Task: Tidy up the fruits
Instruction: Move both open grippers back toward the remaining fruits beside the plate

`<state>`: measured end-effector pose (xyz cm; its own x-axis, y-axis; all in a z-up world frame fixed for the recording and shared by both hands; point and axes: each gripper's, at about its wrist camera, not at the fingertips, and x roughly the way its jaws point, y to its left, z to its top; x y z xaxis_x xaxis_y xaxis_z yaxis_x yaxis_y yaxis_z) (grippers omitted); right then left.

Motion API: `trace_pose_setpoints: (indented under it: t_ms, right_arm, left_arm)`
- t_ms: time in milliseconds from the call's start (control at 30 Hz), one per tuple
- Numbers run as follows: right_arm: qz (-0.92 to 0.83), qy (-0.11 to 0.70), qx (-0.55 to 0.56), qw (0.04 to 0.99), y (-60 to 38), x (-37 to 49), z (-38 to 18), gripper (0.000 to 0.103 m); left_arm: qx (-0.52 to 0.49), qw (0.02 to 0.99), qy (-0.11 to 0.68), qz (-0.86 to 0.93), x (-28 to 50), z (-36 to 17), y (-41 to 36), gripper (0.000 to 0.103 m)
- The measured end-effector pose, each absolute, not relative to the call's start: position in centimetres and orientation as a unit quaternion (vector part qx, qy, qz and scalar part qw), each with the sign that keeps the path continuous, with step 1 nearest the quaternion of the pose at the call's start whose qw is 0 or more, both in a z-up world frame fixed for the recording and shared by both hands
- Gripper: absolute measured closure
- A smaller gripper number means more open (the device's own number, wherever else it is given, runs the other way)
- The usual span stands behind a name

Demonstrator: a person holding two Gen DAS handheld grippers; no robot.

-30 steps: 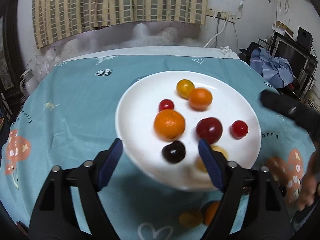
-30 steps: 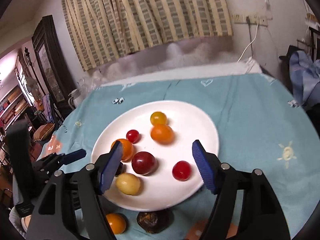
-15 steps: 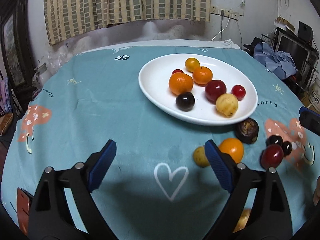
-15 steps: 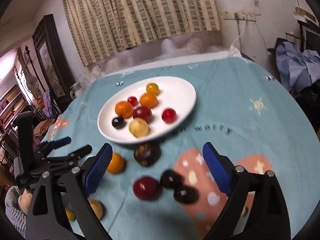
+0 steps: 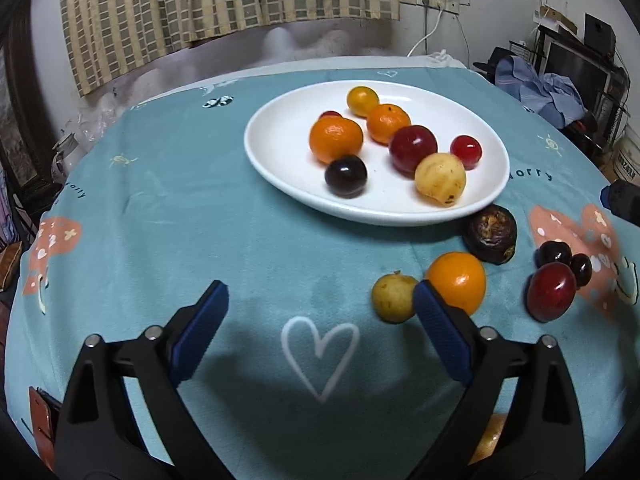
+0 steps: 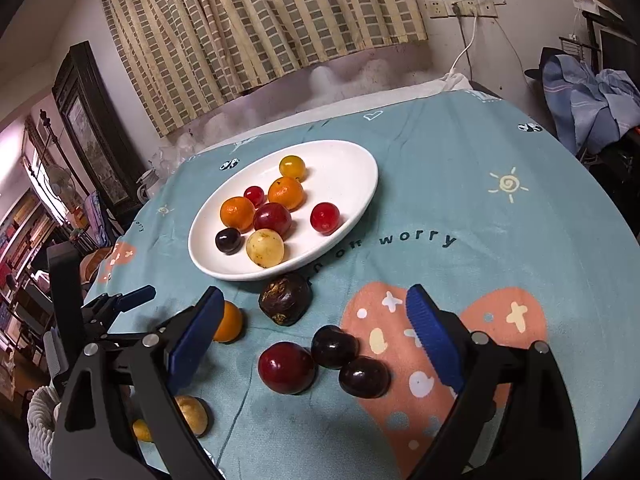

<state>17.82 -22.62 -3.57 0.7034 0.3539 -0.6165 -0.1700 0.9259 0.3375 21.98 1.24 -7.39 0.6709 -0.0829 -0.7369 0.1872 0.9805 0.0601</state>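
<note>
**Both tongs open over the loose fruit**

My left tongs (image 5: pixel 320 332) hang above the teal cloth of the desk (image 5: pixel 168 216), jaws still spreading apart with nothing between them but a white heart outline. Just past my right-hand pad lie a small yellow fruit (image 5: pixel 394 298) and an orange (image 5: pixel 458 282), touching or nearly so.

My right tongs (image 6: pixel 314 334) stand wide and empty, pads clear of everything. Between and just beyond the jaws sit a red plum (image 6: pixel 286 367) and two dark cherries (image 6: pixel 335 346), bunched together on the pink patch of the cloth. A wrinkled dark fruit (image 6: pixel 285 298) rests just in front of the plate's near rim.

The white plate (image 6: pixel 344 160) sits farther back on the desk and carries eight fruits: two oranges, a yellow-orange one at the far side, two small red ones, a large red plum, a dark cherry and a pale yellow fruit near the front edge. In the right view, another yellow fruit lies half hidden behind my left-hand jaw.
</note>
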Motion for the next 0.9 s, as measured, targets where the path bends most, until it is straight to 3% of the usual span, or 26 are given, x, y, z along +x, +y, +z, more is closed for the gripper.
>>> trace_pose_setpoints:
  t_ms: [100, 267, 367, 567, 767, 900]
  right_arm:
    - [0.141, 0.362, 0.124, 0.913, -22.6, 17.9, -3.8, 0.011]
    - [0.136, 0.356, 0.134, 0.915, -22.9, 17.8, -3.6, 0.011]
    - [0.137, 0.355, 0.136, 0.915, -23.0, 17.8, -3.5, 0.011]
    - [0.138, 0.354, 0.131, 0.916, -22.7, 17.7, -3.4, 0.011]
    - [0.137, 0.354, 0.13, 0.916, -22.7, 17.7, -3.4, 0.011]
    - [0.142, 0.354, 0.117, 0.917, -22.2, 17.6, -3.4, 0.011]
  left_arm:
    - [0.086, 0.911, 0.398, -0.068, 22.0, -7.5, 0.8, 0.002]
    - [0.101, 0.921, 0.375, 0.011, 21.8, -6.6, 3.0, 0.003]
    - [0.046, 0.924, 0.378, -0.026, 21.8, -6.0, 4.3, 0.002]
    - [0.089, 0.92, 0.377, -0.061, 21.3, -6.9, 1.7, 0.005]
    - [0.093, 0.911, 0.394, -0.084, 20.5, -7.5, 1.2, 0.012]
    - [0.082, 0.902, 0.411, -0.104, 20.8, -8.2, 1.2, 0.031]
